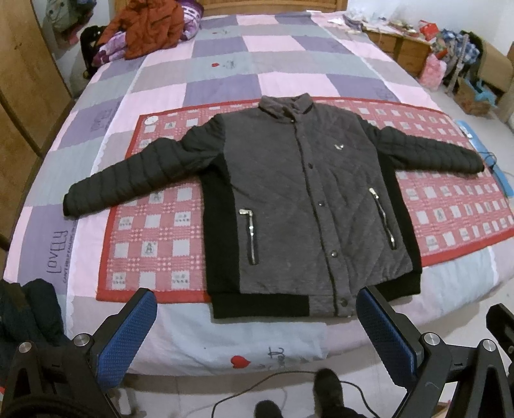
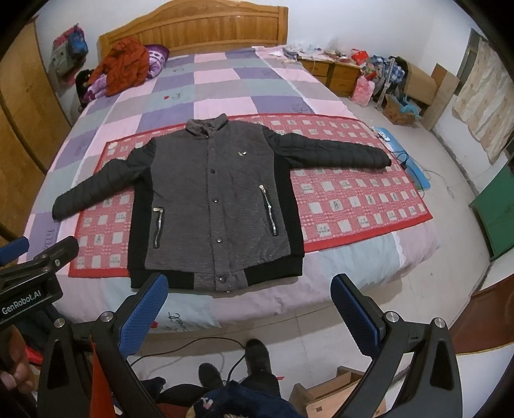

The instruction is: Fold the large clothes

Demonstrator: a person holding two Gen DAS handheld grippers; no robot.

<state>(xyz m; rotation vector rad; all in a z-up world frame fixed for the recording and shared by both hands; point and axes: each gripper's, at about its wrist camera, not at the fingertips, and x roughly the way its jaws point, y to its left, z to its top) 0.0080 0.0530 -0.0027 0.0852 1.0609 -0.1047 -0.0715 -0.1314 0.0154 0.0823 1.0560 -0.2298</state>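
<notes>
Nearest the cameras, the left gripper [image 1: 255, 324] and the right gripper [image 2: 249, 308] are held back from the foot of the bed [image 1: 180, 334], above the floor where the person's shoes [image 2: 257, 357] stand; each has its jaws wide apart and holds nothing, a stance that suits surveying the garment before a first grasp. Beyond them the jacket [image 1: 289, 193] lies face up and buttoned, hem toward the person, collar away. Its body rests on a red checked mat [image 1: 154, 244], and both sleeves [image 1: 128, 173] are spread outward, so that cuffs and hem are easy to reach for folding. Farthest off, an orange coat [image 2: 125, 64] sits heaped by the headboard [image 2: 199, 29], well apart from the work.
</notes>
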